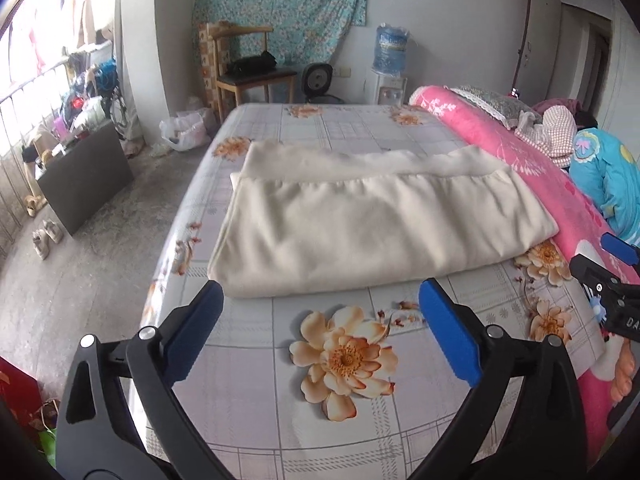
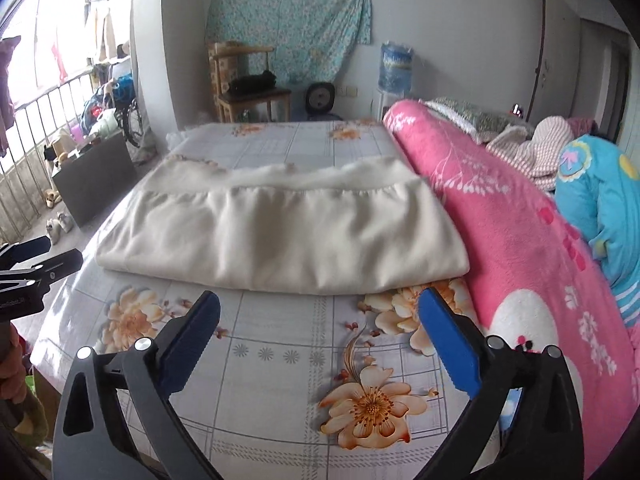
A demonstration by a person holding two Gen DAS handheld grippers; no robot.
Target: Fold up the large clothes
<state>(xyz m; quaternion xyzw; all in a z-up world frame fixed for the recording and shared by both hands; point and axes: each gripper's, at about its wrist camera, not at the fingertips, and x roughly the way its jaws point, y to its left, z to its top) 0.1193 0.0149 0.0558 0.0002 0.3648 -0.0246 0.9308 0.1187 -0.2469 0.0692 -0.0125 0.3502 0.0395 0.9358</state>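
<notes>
Nearest to us, our left gripper (image 1: 320, 300) stands wide with nothing between its blue pads, and our right gripper (image 2: 320, 310) is just as wide and just as empty. Both hang over bare bed sheet (image 1: 248, 400), short of the cloth and not touching it.

Just beyond the fingertips lies the cream garment (image 1: 372, 220), already doubled over into a broad band across the bed. Its rounded folded edge faces us; a gathered seam runs along the far side, with a lower layer showing past it.

We judge it soft, thick and limp, something like fleece. It looks light enough for two grippers, but it will sag and drag if lifted at one point only. It has no stiffness to hold a crease, so each fold needs laying down flat. The cloth seems grippy rather than slippery, and not fragile. For another fold, we would pinch both layers at the two near corners, left and right, since the near edge is plump and easy to catch. The right end lies against the pink blanket (image 1: 500, 144), so that corner calls for care not to snag the blanket too.

The sheet is grey checked with large orange flowers, smooth and flat, with room in front of the garment. Along its right side runs the rolled pink blanket, with a blue quilt (image 2: 600, 200) behind. Farther off stand a wooden chair (image 1: 248, 76), a small fan (image 1: 318, 80) and a water dispenser (image 1: 390, 68) against the wall, where a patterned cloth (image 1: 288, 4) hangs.
</notes>
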